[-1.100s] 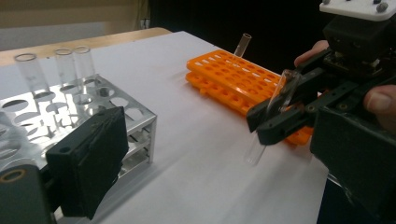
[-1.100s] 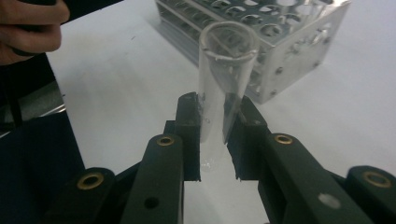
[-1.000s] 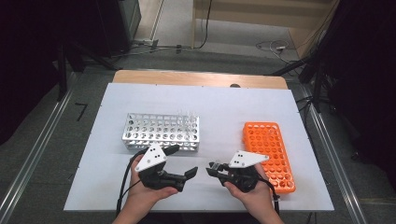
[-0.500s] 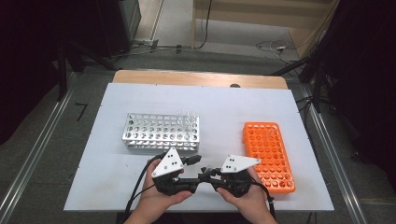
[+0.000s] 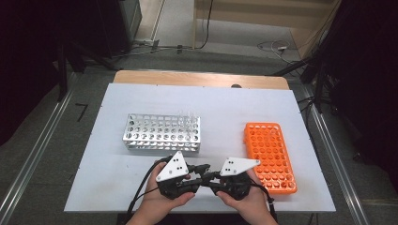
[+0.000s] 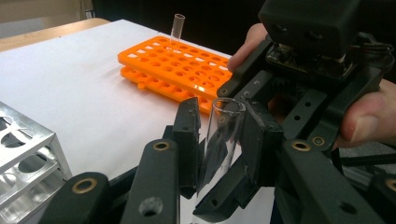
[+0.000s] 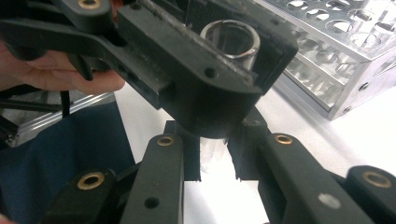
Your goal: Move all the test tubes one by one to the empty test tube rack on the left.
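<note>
A clear glass test tube [image 6: 223,133] stands nearly upright between the two grippers at the front middle of the table. My left gripper [image 6: 219,140] has just been closing its jaws, and its pads now press on the tube's upper part, just below its open rim [image 7: 231,37]. My right gripper [image 7: 215,161] is shut on the tube lower down. In the high view the left gripper [image 5: 200,171] and right gripper [image 5: 210,177] meet tip to tip.
A metal tube rack [image 5: 162,133] stands behind the left hand. An orange rack [image 5: 270,154] lies to the right, with one clear tube [image 6: 177,25] standing at its far end. The white table top [image 5: 225,108] ends just below the hands.
The left gripper has moved right to meet the right gripper. Its jaws, wide apart before, have closed around the tube. The right gripper has stayed put.
</note>
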A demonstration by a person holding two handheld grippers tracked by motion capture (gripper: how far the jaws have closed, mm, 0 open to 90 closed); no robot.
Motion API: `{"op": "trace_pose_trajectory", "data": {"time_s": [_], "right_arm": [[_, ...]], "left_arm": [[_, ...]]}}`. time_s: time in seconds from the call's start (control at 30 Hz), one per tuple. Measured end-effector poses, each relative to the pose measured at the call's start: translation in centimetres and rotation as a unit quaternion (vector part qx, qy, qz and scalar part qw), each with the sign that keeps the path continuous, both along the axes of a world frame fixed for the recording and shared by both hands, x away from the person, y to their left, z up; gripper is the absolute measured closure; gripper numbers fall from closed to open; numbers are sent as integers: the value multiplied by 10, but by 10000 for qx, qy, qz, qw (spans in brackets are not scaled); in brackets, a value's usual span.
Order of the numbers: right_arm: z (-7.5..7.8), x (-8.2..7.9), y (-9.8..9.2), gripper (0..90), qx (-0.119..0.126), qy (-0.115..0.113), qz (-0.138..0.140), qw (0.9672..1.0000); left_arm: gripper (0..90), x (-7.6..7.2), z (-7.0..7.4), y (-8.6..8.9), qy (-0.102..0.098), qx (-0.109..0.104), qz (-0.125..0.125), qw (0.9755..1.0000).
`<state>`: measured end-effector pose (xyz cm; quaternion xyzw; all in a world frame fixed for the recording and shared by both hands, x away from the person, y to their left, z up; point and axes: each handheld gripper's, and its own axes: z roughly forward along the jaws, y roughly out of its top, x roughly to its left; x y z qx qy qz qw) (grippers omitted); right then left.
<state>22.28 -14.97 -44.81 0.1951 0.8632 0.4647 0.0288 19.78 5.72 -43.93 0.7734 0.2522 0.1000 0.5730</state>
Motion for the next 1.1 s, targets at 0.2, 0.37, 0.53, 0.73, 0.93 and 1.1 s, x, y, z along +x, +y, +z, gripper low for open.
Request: {"op": "trace_pose_trajectory", "data": {"time_s": [0.2,0.37,0.53,0.73,0.93,1.1], "right_arm": [[0,0,-1,732,17,3,10,10000],[0,1,-2,726,11,-17,-18,10000],[-1,1,-4,617,49,-21,-46,10000],[3,3,-16,384,205,-34,-135,9997],[9,3,-35,177,356,-137,-203,9991],[11,5,-52,68,419,-167,-217,9987]], "left_arm": [[739,-1,1,-1,-64,30,4,10000],[753,1,1,1,-16,-25,45,10000],[754,3,3,7,36,-141,123,9998],[754,7,6,19,0,-201,247,9995],[754,10,12,31,-34,-212,429,9989],[755,14,16,42,-73,-241,581,9980]]}}
